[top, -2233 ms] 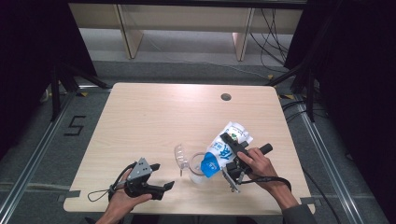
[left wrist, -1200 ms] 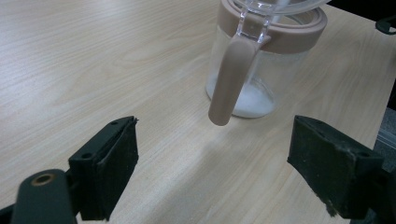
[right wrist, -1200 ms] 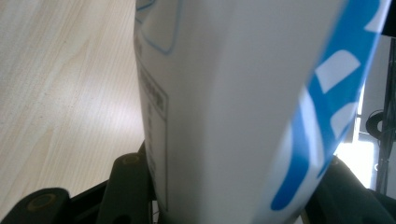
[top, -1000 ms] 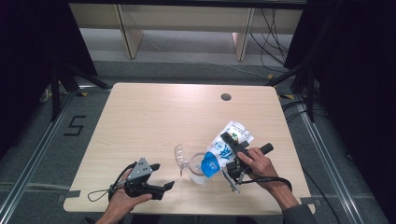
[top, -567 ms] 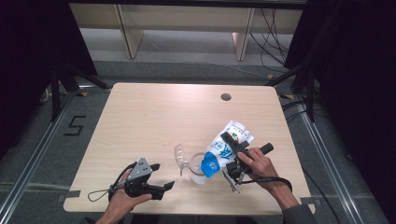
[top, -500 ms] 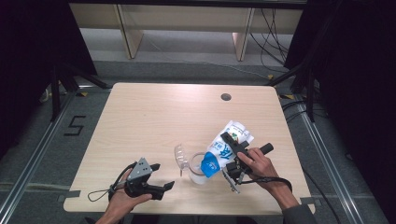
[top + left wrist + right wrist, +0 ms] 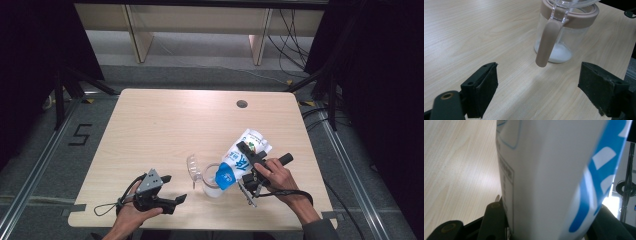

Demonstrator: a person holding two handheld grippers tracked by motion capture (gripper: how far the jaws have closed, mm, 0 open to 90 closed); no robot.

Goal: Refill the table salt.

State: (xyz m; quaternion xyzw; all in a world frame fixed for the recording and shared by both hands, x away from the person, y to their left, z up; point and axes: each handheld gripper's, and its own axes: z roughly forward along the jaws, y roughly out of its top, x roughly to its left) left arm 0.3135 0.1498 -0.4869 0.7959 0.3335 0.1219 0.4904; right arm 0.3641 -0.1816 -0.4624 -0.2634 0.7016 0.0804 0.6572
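A white-and-blue carton is held tilted, its blue end lowered over the mouth of a clear jug. My right gripper is shut on the carton, whose white side sits between the black jaws in the right gripper view. The jug has a tan rim and a tan handle; a little white content lies at its bottom. Its clear lid is swung open to the left. My left gripper rests near the table's front edge, left of the jug. This left gripper stands open with nothing between its jaws.
The light wooden table has a round cable hole at the back right. Shelf legs and loose cables lie on the floor behind it. A floor mark "5" sits at the left.
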